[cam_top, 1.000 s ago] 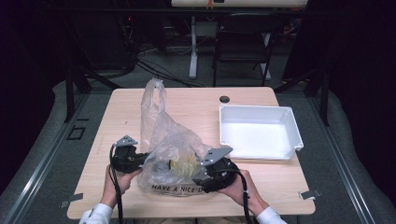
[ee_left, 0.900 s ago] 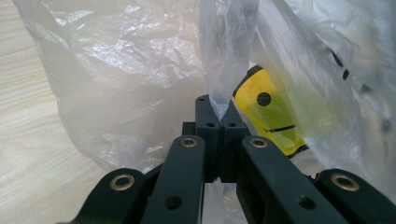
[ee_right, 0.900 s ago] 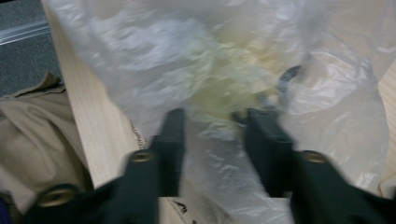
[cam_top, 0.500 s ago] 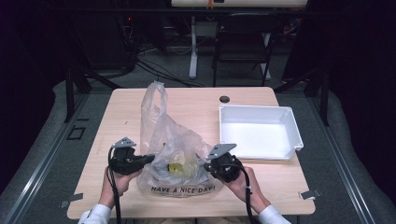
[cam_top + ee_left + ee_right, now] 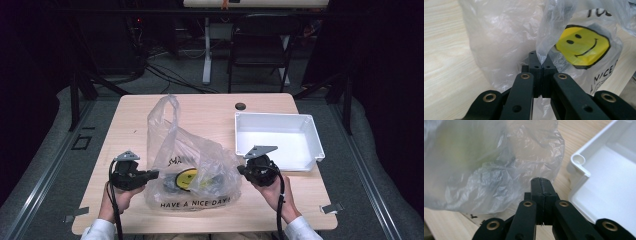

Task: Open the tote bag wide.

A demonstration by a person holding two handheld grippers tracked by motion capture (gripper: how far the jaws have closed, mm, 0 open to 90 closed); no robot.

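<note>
Now, left gripper (image 5: 539, 56): my jaws are closed, pinching a fold of the plastic bag (image 5: 192, 165).
Right gripper (image 5: 541, 181): jaws closed on nothing, bag just to its left, white tray (image 5: 599, 165) right.
Nearer: left, already holding.

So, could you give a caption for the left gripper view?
Left gripper, jaws shut on a fold of the clear smiley-face plastic bag over the wooden table.
</note>
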